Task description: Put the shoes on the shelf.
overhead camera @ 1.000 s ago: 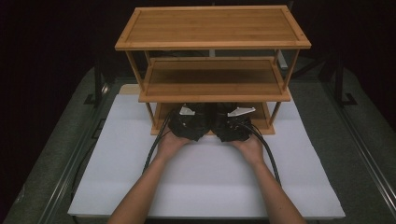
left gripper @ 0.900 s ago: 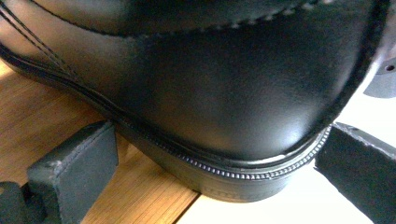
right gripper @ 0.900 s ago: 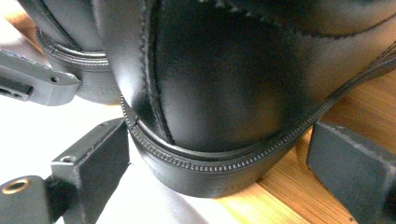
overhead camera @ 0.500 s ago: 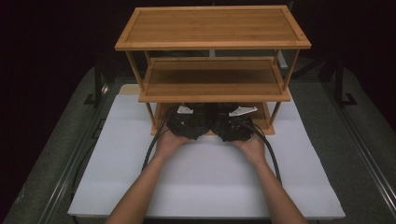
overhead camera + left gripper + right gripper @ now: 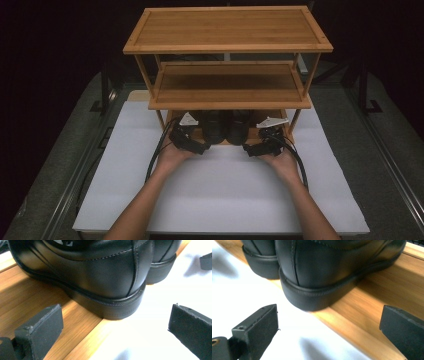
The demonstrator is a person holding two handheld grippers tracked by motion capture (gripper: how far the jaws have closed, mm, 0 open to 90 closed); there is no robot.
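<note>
Two black leather shoes stand side by side on the bottom shelf of a bamboo rack (image 5: 227, 30), heels toward me. The left shoe (image 5: 214, 127) has its heel (image 5: 110, 285) just ahead of my left gripper (image 5: 197, 142), which is open (image 5: 115, 335) and holds nothing. The right shoe (image 5: 239, 127) shows its heel (image 5: 317, 280) in front of my right gripper (image 5: 255, 147). That gripper's (image 5: 329, 332) jaws have just been opening and stand wide with nothing between them. Both heels overhang the shelf's front edge (image 5: 352, 322) above the white mat (image 5: 150, 340).
The three-tier rack stands at the far end of the white mat (image 5: 225, 195) on a grey table (image 5: 380, 165). Its middle shelf (image 5: 227, 87) hangs low over the shoes and the grippers. Black cables (image 5: 152, 162) loop back along both wrists.
Both hands have drawn back a little from the shoes toward me and slightly apart. The shoes have stayed on the bottom shelf.
</note>
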